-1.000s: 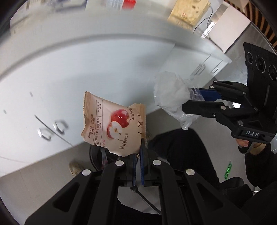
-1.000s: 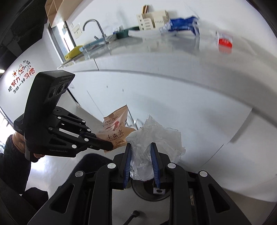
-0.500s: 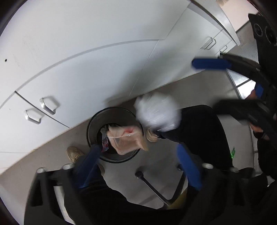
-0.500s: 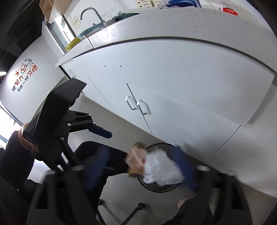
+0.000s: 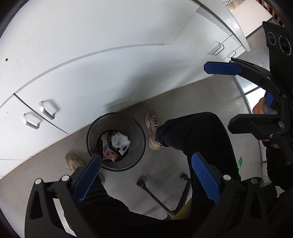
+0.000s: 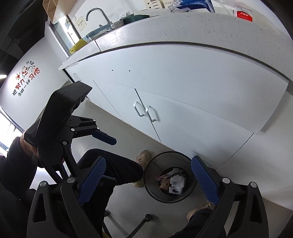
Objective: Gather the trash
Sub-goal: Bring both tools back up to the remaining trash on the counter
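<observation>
Below, one mesh bin (image 5: 117, 141), one white plastic wad (image 5: 120, 140) inside, left gripper (image 5: 146, 175) and right gripper (image 6: 148, 177) both spread apart, empty.

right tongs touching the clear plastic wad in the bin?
Apart. Right wrist view: right tongs open and empty, plastic wad lying far below inside the bin.

We see white cabinet doors (image 6: 183, 102) with metal handles (image 6: 144, 111), a faucet (image 6: 97, 13) far left, and tan sneakers (image 5: 153, 126) on the grey floor (image 5: 201, 98).

The bin (image 5: 116, 141) mouth at the frame's centre was left unobstructed from above; it was flanked by shoes (image 5: 153, 130), a black-trousered leg (image 5: 192, 133) and cabinet doors (image 5: 102, 78) behind.
</observation>
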`<state>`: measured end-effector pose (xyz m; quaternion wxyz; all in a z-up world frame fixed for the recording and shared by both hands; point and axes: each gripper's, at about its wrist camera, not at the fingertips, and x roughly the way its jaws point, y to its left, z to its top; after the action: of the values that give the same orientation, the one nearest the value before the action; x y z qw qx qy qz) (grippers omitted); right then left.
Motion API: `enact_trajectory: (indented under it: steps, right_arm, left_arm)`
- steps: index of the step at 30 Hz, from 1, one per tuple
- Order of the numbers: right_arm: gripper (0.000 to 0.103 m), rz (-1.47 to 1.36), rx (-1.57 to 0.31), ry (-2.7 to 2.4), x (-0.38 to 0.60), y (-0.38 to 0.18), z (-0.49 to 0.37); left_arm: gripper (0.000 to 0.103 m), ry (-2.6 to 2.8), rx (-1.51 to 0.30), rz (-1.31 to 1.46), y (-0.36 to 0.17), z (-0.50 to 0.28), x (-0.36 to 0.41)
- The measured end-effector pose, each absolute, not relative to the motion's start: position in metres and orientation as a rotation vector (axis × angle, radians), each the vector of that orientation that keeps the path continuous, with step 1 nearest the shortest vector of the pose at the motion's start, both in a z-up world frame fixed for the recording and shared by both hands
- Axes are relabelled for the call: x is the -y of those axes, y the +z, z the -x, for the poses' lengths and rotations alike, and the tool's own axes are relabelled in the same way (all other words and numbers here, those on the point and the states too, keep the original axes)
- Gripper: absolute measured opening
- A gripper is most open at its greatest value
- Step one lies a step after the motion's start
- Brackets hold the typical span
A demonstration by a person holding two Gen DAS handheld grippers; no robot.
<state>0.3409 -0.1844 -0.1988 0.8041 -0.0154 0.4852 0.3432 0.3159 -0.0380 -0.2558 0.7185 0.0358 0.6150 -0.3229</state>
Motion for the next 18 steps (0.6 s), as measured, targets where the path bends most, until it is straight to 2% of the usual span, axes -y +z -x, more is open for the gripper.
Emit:
enact_trajectory:
  steps: [8, 18]
  right_arm:
    - [0.095, 0.031, -0.997, 0.730, 0.191, -0.184, -0.345]
    - [0.097, 0.053, -0.855, 0.692, 0.207, -0.123, -0.372]
  left_arm:
    - [0.098, -0.721, -1.315, -0.086, -0.238, -0.319, 0.030]
    - [0.099, -0.777, -1.135, -0.123, -0.157, -0.350, 0.019]
